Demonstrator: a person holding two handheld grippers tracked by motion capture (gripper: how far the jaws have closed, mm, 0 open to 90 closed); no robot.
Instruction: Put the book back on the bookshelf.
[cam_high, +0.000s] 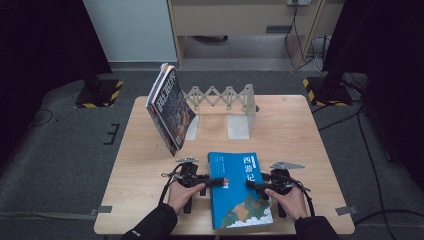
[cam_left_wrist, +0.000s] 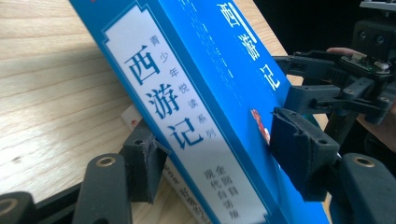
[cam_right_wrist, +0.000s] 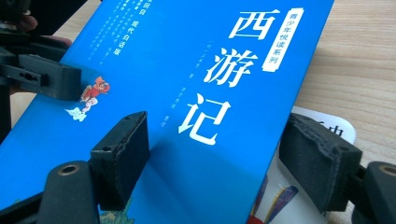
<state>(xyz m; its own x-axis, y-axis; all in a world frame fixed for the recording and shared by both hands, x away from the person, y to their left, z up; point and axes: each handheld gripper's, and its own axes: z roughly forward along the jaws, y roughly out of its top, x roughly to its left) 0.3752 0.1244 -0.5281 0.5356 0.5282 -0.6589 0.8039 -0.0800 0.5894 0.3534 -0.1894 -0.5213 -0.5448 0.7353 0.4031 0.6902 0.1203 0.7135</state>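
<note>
Two tools: left tool (cam_high: 216, 182) and right tool (cam_high: 251, 185) meet the blue book (cam_high: 239, 187) from opposite long edges, lower centre of the high view.
Left tool state: one jaw under the spine edge, one pad on the cover; the spine (cam_left_wrist: 187, 121) runs between them, so it holds the book's left edge.
Right tool state: one pad rests on the cover, the other sits beyond the right edge beside a white book (cam_right_wrist: 322, 126) underneath; jaws fairly wide, whether they pinch I cannot tell.
Book place: on the surface (cam_high: 140, 165), near edge close to the frame bottom.
Edges: the left edge is lifted off the surface.
Open room: bare wood left and right of both hands.
Behind: leaning books (cam_high: 170, 107) upper left, a folding rack (cam_high: 225, 97) upper centre, well apart.
</note>
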